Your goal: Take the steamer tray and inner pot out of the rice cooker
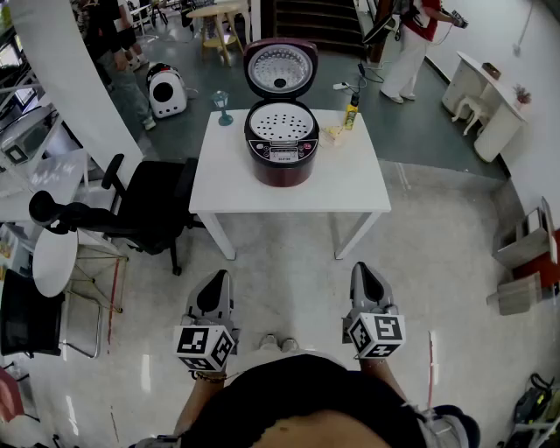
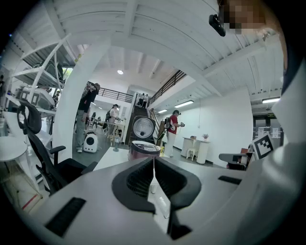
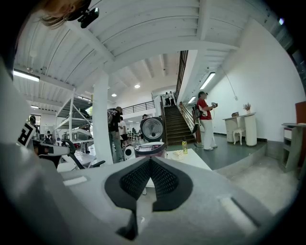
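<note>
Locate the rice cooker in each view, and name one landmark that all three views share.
Head view: rice cooker at top centre, on the white table, lid open.
Left gripper view: rice cooker at centre, small, lid raised.
Right gripper view: rice cooker at centre, small, lid raised.
Shared landmark: person in a red top, right of the rice cooker in every view.

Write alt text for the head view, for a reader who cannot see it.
A dark red rice cooker stands open on a white table, the perforated steamer tray seated inside. Nearer, the person holds the left gripper and right gripper shut and empty.
</note>
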{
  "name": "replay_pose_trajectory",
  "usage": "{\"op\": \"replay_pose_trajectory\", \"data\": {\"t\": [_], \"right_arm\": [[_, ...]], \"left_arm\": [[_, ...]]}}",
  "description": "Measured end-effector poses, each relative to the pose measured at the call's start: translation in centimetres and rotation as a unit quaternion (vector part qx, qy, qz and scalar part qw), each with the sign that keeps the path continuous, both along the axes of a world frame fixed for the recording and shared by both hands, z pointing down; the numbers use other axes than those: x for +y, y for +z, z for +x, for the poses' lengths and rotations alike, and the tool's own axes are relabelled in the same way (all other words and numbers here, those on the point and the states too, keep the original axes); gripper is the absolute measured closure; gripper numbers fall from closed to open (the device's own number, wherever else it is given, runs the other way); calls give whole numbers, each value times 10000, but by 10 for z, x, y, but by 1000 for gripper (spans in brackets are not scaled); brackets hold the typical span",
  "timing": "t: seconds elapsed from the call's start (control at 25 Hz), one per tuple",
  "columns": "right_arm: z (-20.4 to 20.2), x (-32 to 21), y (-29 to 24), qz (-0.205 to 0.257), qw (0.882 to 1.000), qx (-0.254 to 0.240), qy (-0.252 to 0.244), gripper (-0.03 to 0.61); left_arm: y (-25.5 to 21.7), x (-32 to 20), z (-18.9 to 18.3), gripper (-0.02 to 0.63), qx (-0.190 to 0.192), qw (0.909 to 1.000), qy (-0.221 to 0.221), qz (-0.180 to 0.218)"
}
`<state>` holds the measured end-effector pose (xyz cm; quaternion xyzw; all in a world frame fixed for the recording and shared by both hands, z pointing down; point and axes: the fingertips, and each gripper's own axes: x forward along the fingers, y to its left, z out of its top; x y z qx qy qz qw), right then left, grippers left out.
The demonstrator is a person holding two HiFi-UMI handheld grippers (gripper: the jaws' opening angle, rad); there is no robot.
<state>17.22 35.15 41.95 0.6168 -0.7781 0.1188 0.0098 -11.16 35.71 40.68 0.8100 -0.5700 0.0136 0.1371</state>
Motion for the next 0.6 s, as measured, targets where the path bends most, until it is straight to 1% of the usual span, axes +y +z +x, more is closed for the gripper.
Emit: {"op": "replay_pose_trajectory", "data": {"t": [0.24,0.44,0.6], "right_arm": [[0,2,-2,63,9997,221,8,574],[0,2,-3,150,9996,222,-13,574],[2,1,-9,268,9995,175,40,574]], "left_arm": [[5,1,-1,601,-47,10000,0,-24],[3,-1,0,601,-33,10000,20,-12],[-1,-1,3,601,-80,9999,86,85]]}}
